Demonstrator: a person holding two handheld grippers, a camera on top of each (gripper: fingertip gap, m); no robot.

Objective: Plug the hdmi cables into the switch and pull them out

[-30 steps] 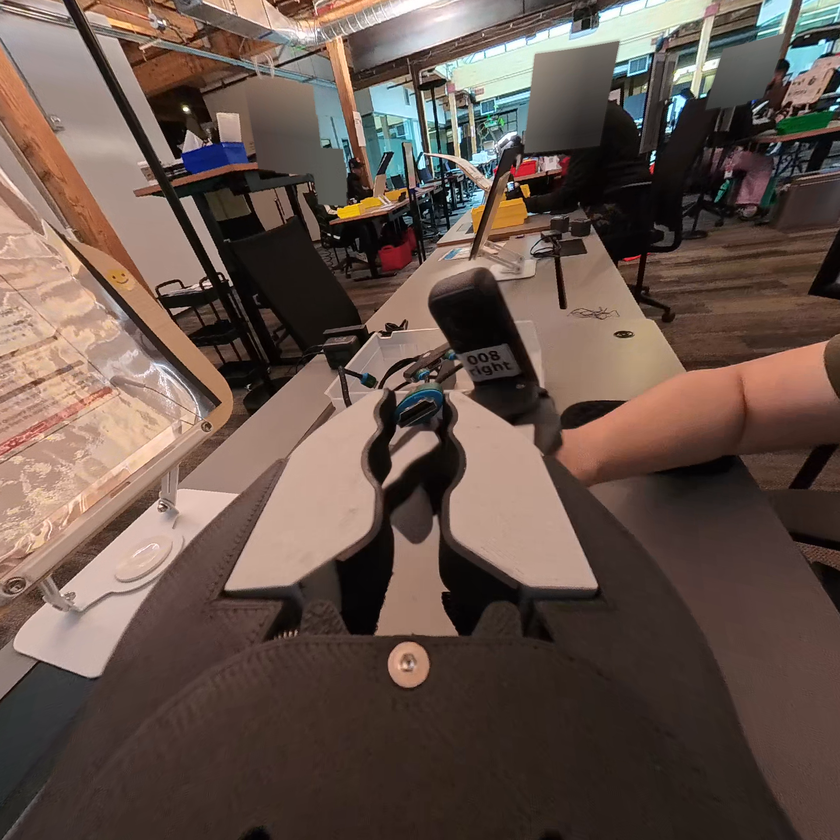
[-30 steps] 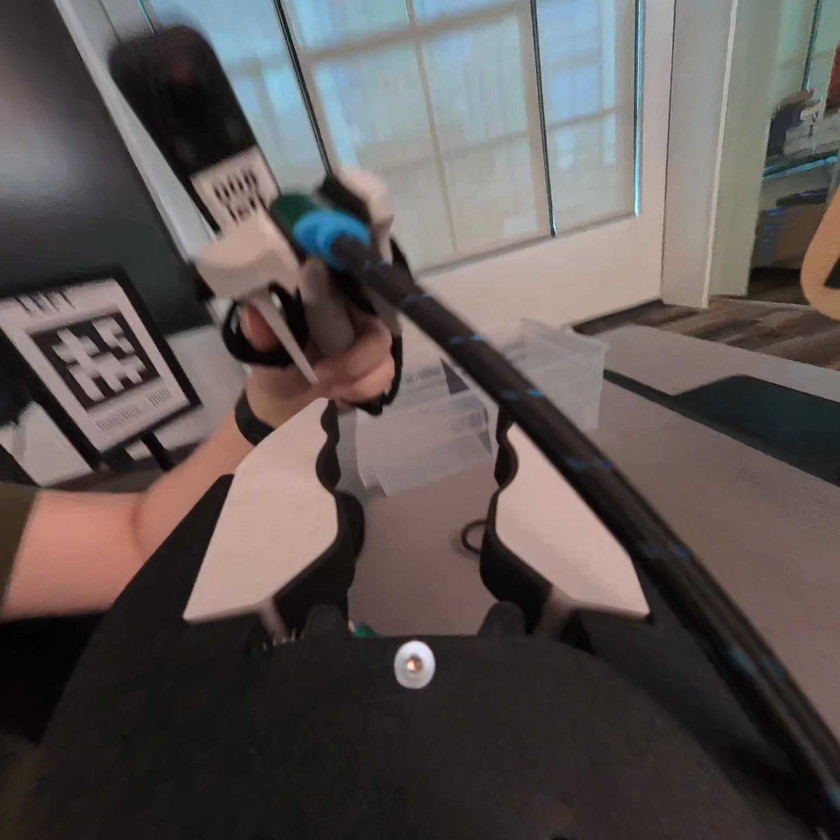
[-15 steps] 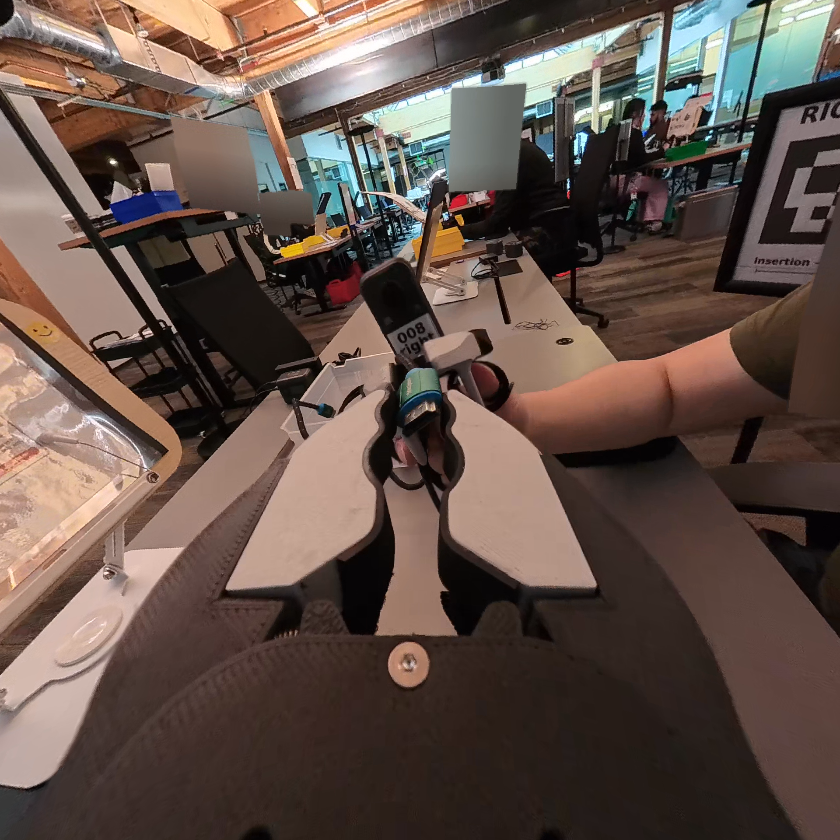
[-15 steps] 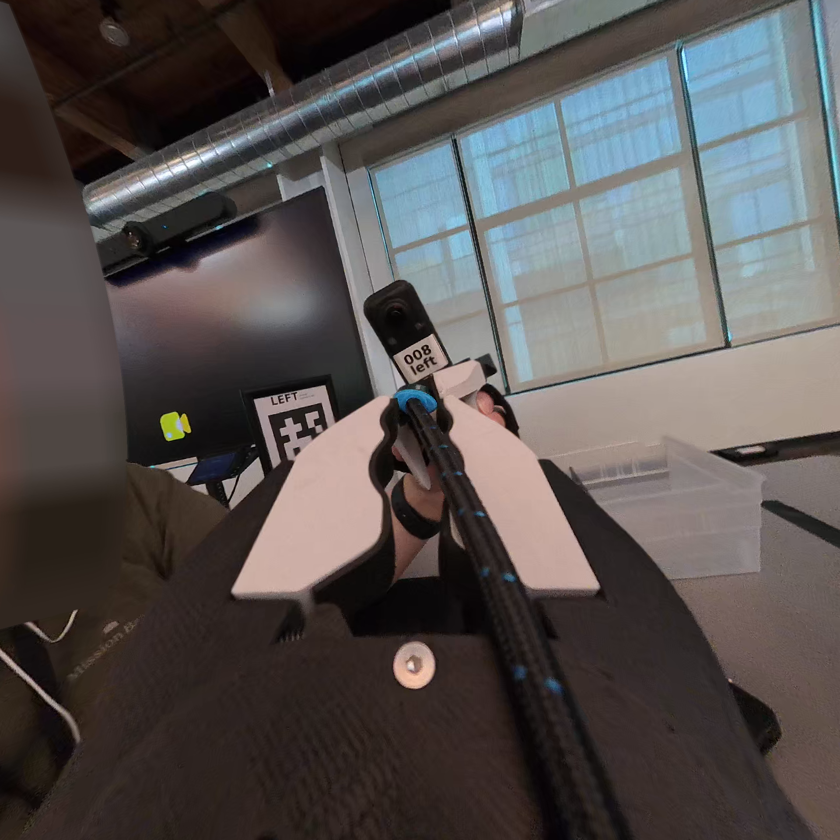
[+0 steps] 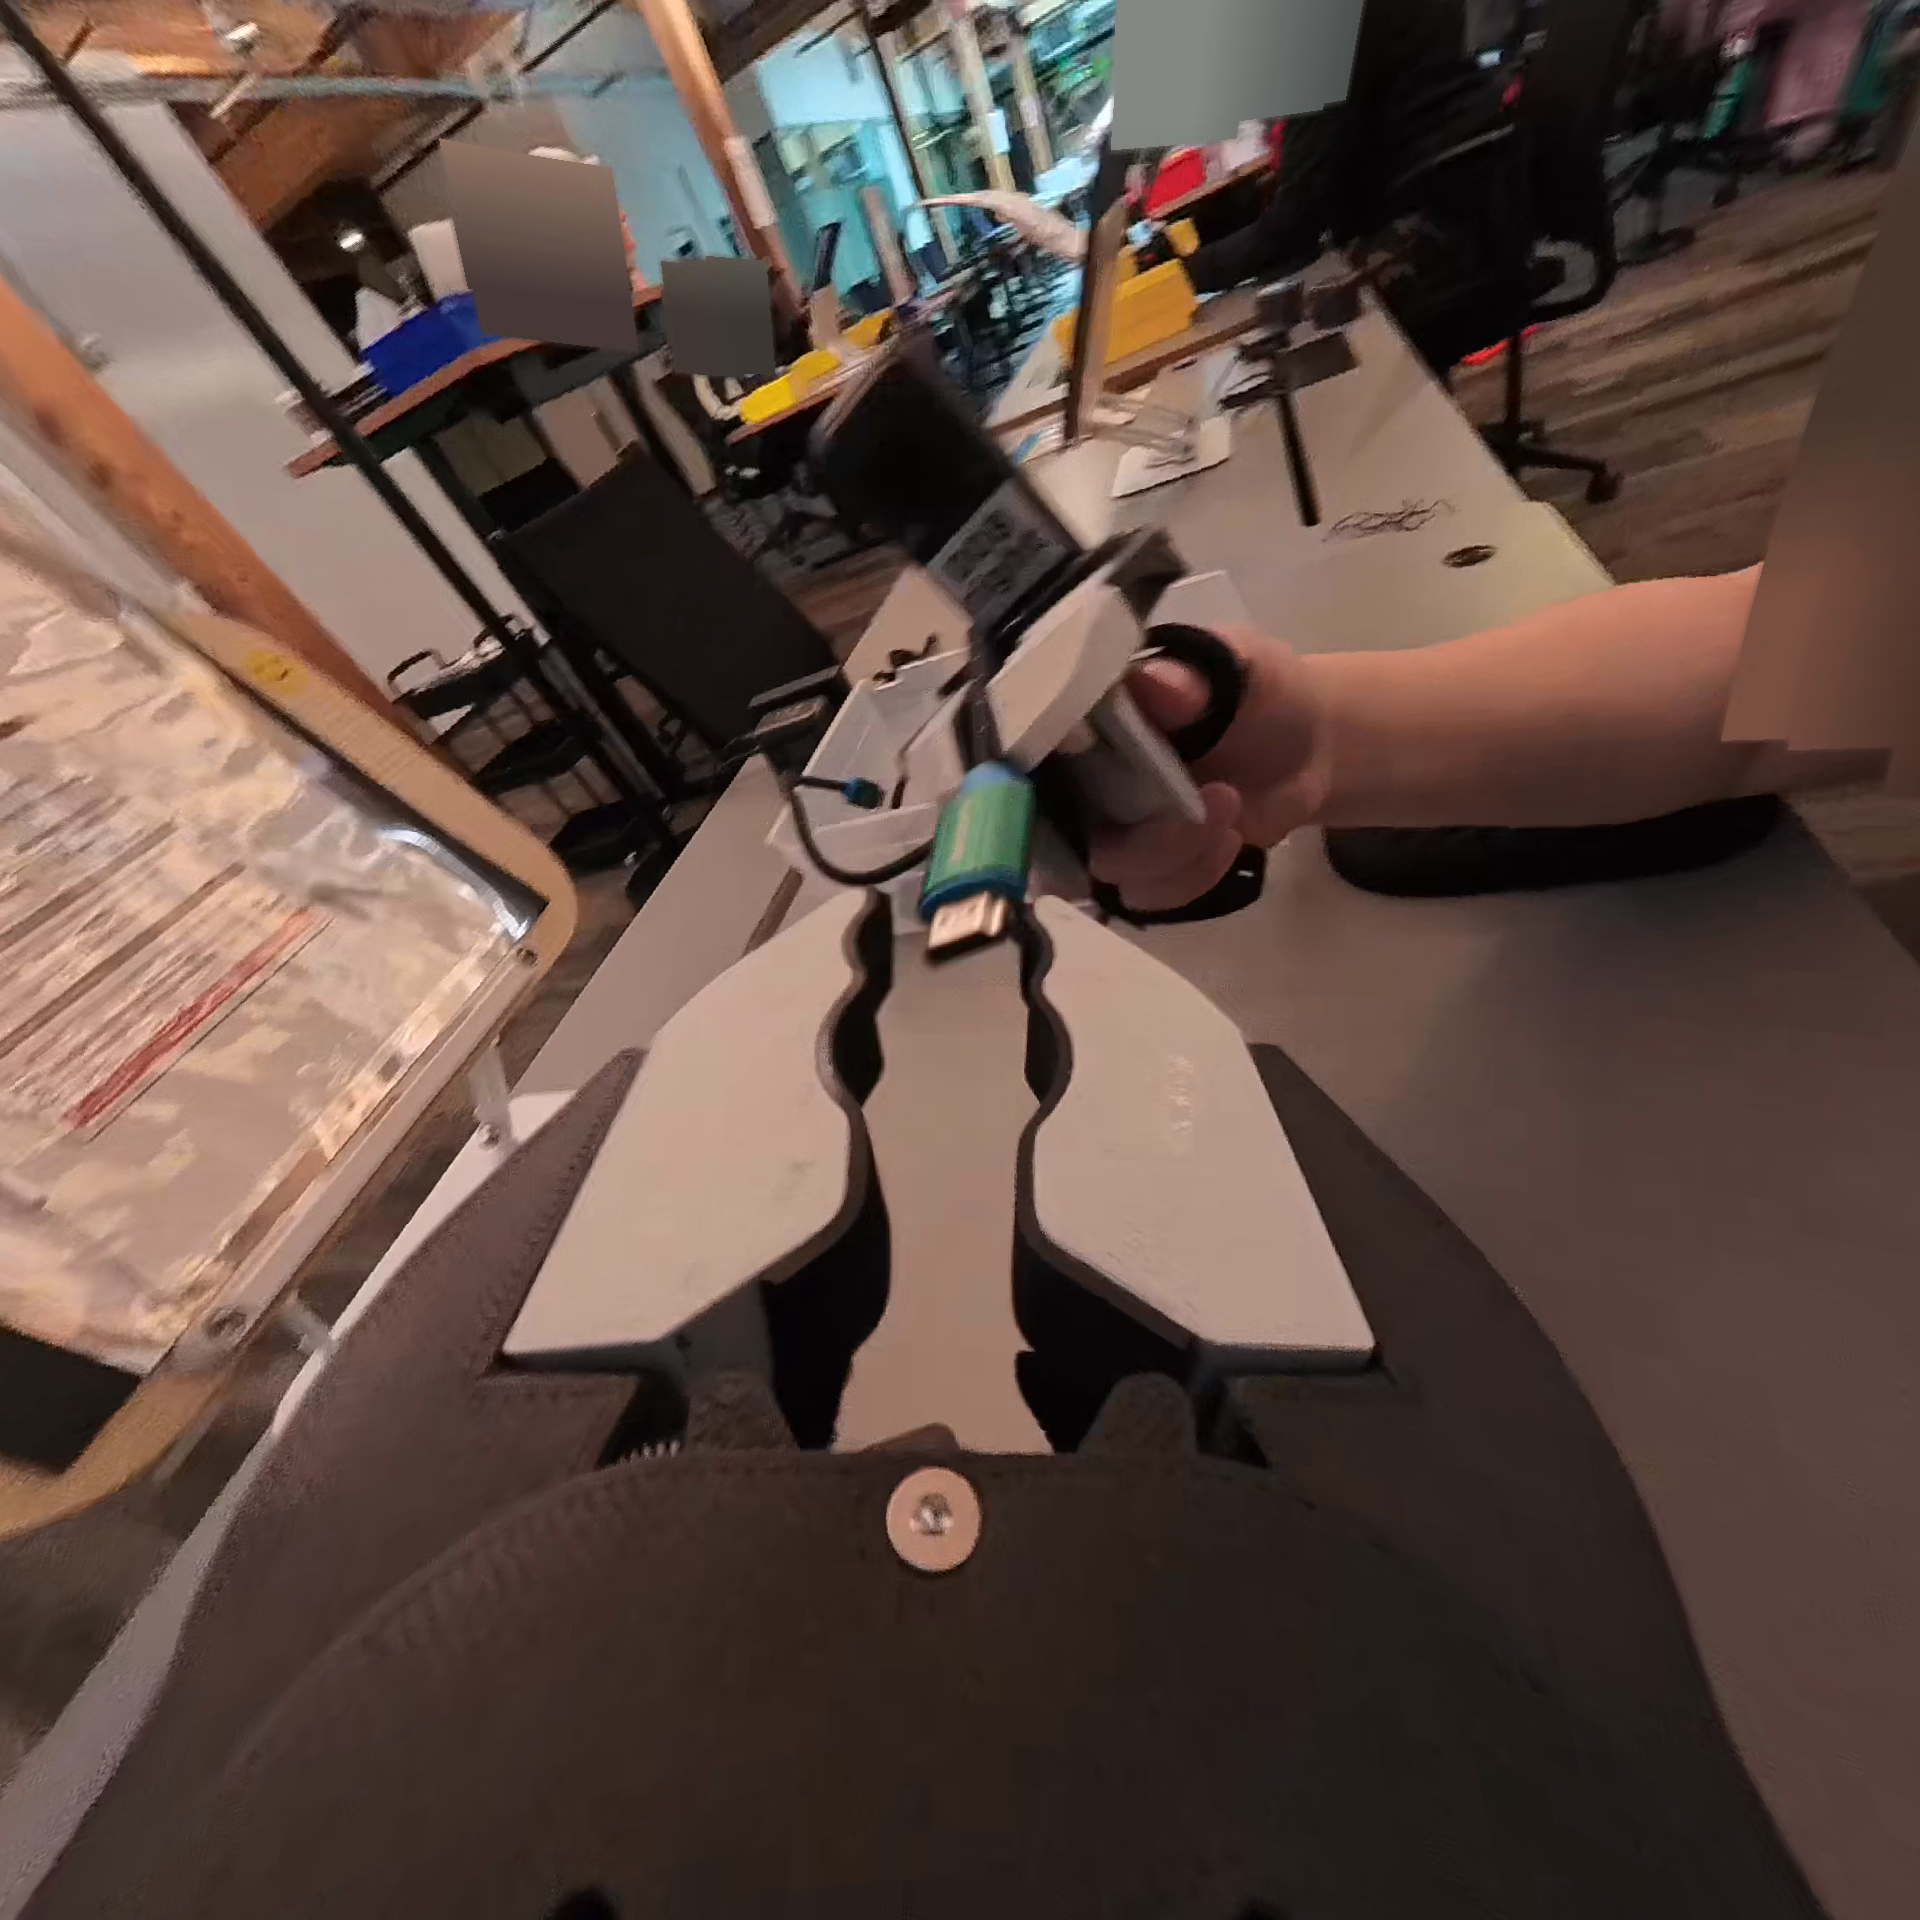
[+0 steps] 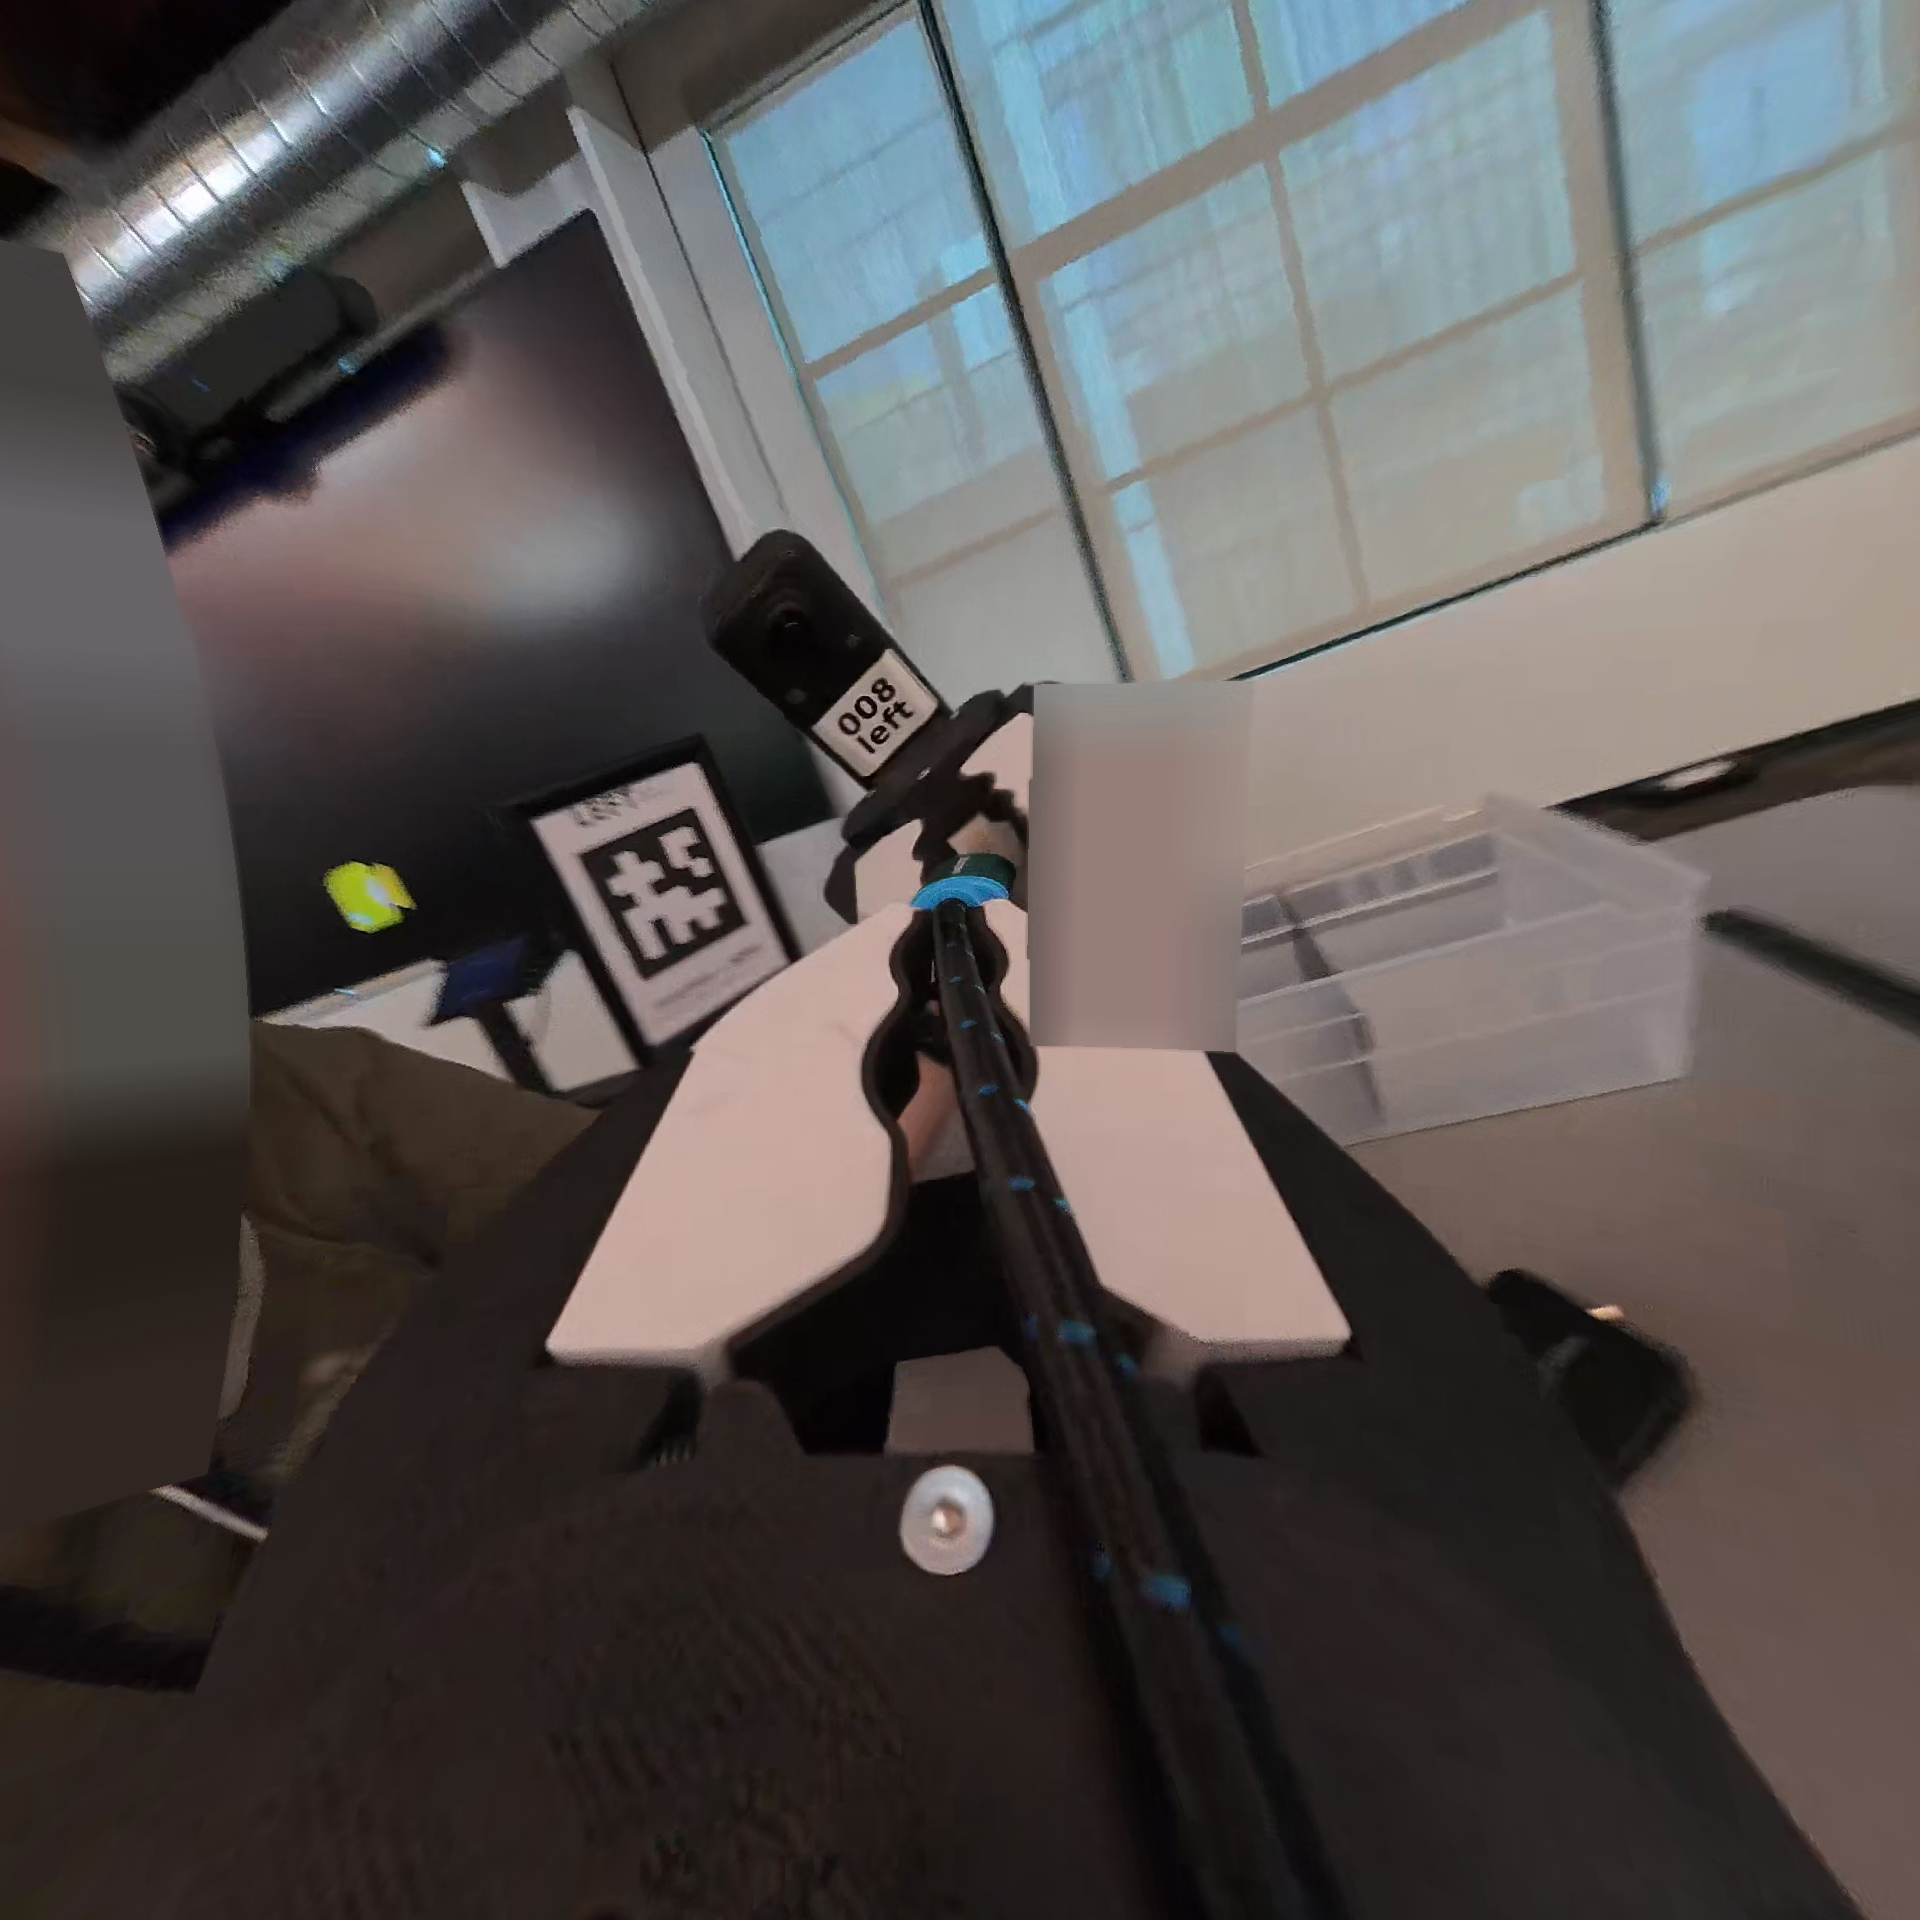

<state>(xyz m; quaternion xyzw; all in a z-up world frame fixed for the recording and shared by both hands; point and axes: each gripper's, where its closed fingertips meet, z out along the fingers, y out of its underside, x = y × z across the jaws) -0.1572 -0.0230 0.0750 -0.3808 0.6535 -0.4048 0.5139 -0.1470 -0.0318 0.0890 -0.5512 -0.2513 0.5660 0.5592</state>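
Left wrist view: shows left gripper [image 5: 951, 909] parted wider than half a second ago, gripping nothing. Finds plug [image 5: 977, 847] no longer between its tips but just ahead of them, metal end toward it, green-and-blue shell tilted. Pinched by right gripper [image 5: 1049, 707], held in a hand [image 5: 1226, 769] ahead and to the right.

Right wrist view: closed narrow as before just behind plug's blue collar, braided cable [image 6: 997, 1143] trailing back over it.

Grey bench [image 5: 1507, 1091] below both. Clear bin [image 6: 1455, 966] ahead-right of right gripper, marker board [image 6: 655, 904] ahead-left, windows [image 6: 1351, 364] beyond. Black chair [image 5: 665, 603] ahead-left of left gripper.
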